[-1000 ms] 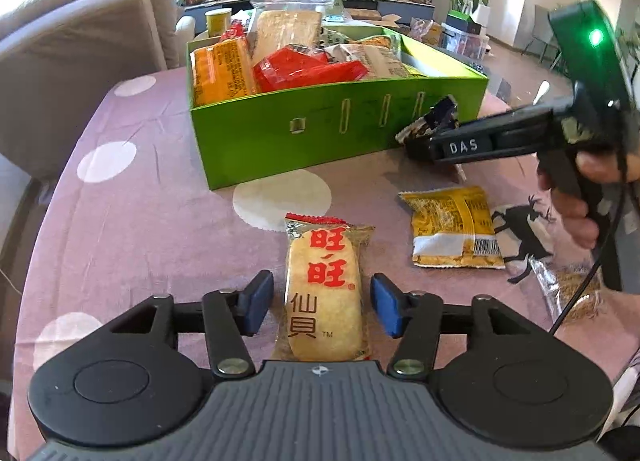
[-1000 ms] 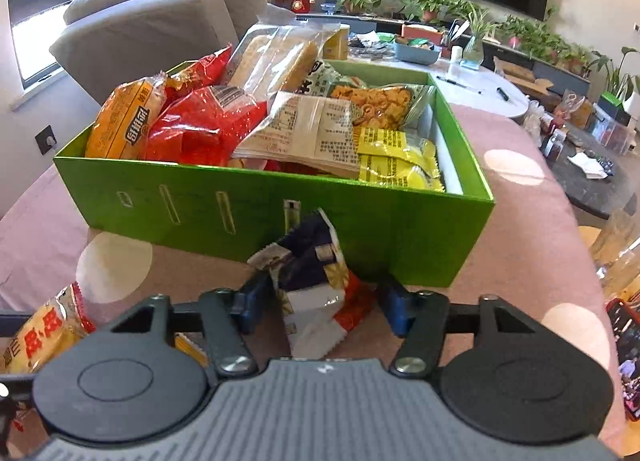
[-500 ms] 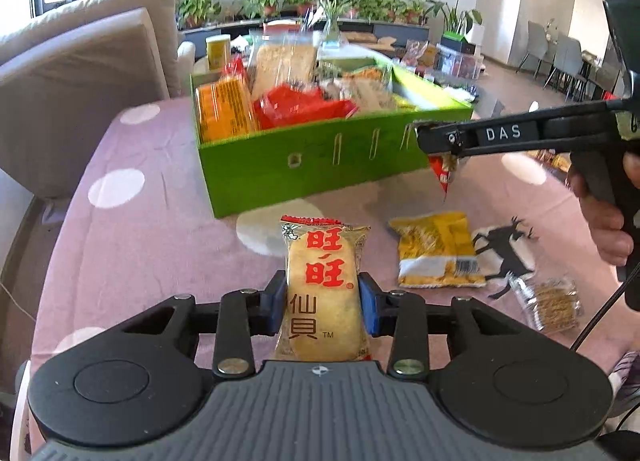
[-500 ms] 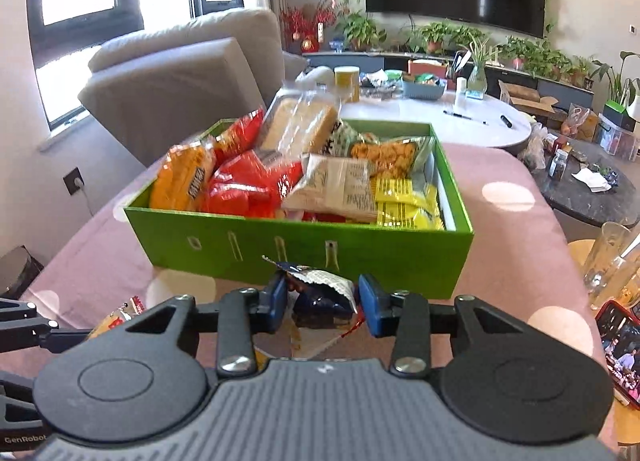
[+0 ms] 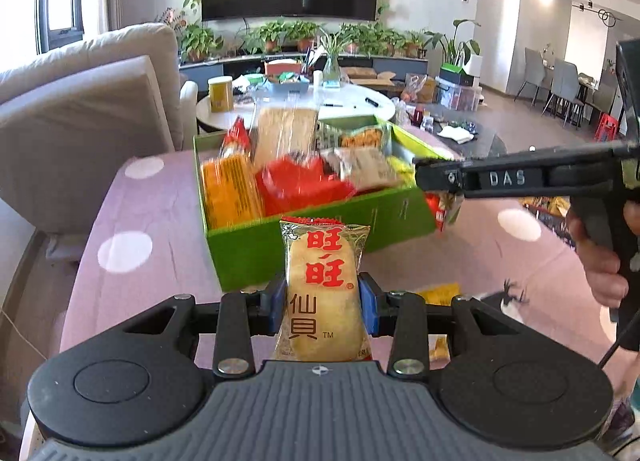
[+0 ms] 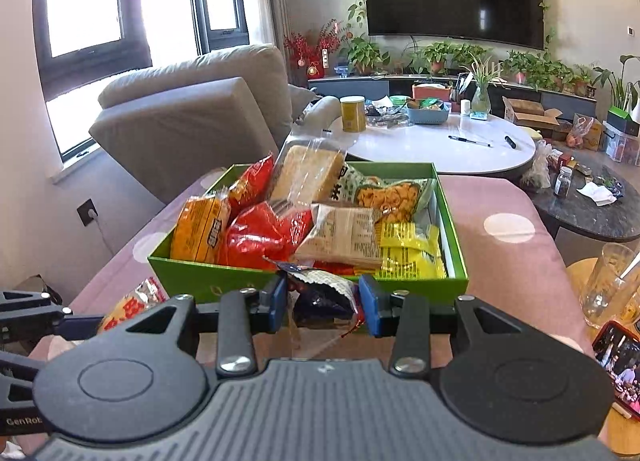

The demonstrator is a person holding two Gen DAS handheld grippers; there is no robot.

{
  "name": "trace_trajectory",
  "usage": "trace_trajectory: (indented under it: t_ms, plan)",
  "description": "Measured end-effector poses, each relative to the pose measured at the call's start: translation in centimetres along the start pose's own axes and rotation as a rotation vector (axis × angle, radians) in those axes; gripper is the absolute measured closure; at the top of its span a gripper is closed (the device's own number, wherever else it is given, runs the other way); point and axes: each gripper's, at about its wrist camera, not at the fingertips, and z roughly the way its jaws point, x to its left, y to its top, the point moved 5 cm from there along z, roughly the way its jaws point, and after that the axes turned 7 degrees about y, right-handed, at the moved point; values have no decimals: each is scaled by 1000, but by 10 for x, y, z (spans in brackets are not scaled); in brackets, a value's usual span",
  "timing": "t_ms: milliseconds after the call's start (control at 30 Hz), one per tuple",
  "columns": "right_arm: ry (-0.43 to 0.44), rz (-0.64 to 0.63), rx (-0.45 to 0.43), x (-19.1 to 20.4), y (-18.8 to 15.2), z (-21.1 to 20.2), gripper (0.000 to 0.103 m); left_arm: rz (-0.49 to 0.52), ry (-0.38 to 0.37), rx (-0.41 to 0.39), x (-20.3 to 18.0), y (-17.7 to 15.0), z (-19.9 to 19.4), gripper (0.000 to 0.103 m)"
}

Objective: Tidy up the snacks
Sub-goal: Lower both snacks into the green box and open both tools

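Left gripper (image 5: pixel 323 303): clamped on the rice cracker packet (image 5: pixel 323 289), blue pads pressing both long sides; packet upright, clear of the tablecloth.
Right gripper (image 6: pixel 323 303): closed on a dark crumpled snack packet (image 6: pixel 326 293), pads against its sides; packet hanging loose and bunched.
Green box (image 6: pixel 454 239): on the pink dotted tablecloth (image 5: pixel 160 205), just ahead of both grippers, already crowded with packets.
Free space: narrow gap along the right inner wall beside the yellow packets (image 6: pixel 412 249); elsewhere only room on top of the pile.
Step in hand: carry both packets over the near wall and drop inside.
Advice, clearance: raise above the near rim before moving forward, to avoid nudging the box.
Advice, order: one gripper at a time, since both crowd the same wall.
Advice, release: lower until the packet rests on the pile, then open; flat for the cracker packet.
Risk: dark packet slipping from a loose hold.
Remaining: another yellow packet (image 5: pixel 438 295) on the tablecloth.
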Motion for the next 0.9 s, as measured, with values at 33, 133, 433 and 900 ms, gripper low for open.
trace_trajectory:
  t_ms: [33, 133, 433, 900]
  plan:
    - [-1, -2, -2, 0, 2, 1, 21, 1, -1, -6, 0, 4, 2, 69]
    - [-8, -9, -9, -3, 8, 3, 21, -5, -3, -21, 0, 17, 11, 69]
    - [-49, -5, -51, -28, 41, 10, 21, -39, -14, -68, -7, 68, 37, 69]
    - [-77, 73, -44, -65, 49, 40, 20, -73, -62, -30, -32, 96, 97, 69]
